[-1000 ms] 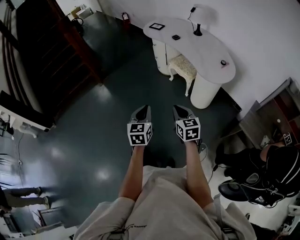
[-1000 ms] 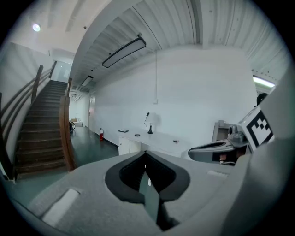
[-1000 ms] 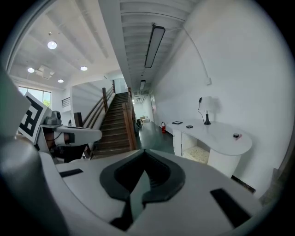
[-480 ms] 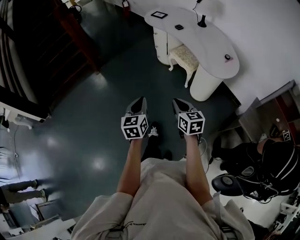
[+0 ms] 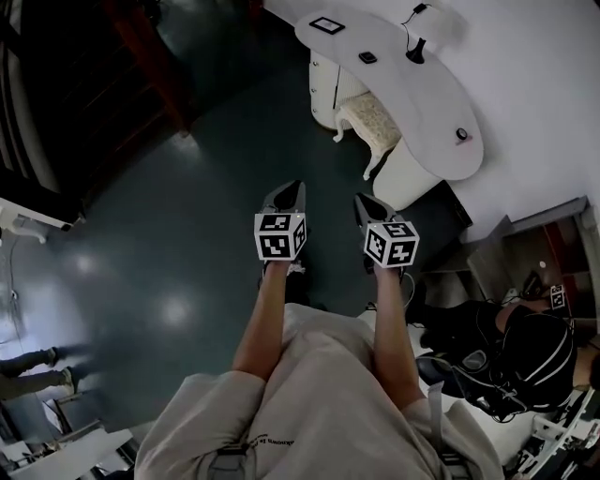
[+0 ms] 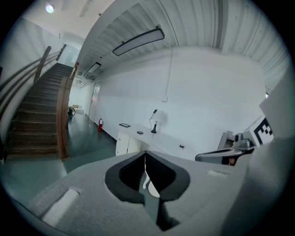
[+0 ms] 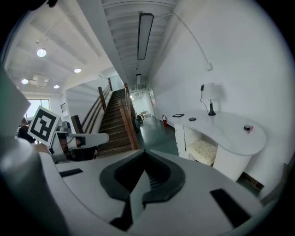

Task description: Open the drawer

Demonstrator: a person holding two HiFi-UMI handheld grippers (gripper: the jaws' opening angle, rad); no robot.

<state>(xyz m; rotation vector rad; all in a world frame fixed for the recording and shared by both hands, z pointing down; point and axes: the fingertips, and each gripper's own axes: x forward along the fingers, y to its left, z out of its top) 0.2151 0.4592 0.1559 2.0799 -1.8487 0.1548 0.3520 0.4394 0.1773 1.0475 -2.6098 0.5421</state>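
A white curved desk [image 5: 422,112] stands ahead against the wall, with a white cabinet [image 5: 323,86] under its left end; no drawer front can be made out from here. A pale padded stool [image 5: 372,124] sits in the knee space. My left gripper [image 5: 292,189] and right gripper [image 5: 362,201] are held side by side over the dark floor, well short of the desk. In the left gripper view the left gripper [image 6: 145,153] has its jaws together with nothing between them. In the right gripper view the right gripper [image 7: 144,153] is shut and empty too, facing the desk [image 7: 230,131].
A wooden staircase [image 5: 141,56] rises at the far left. A person in dark clothes sits low at the right [image 5: 525,347] among gear. On the desk are a black lamp [image 5: 418,51], a dark tablet [image 5: 327,25] and small items. A fire extinguisher [image 6: 100,125] stands by the wall.
Both grippers have travelled forward across the floor toward the desk, staying side by side and shut. The desk and stool now sit nearer in the head view.
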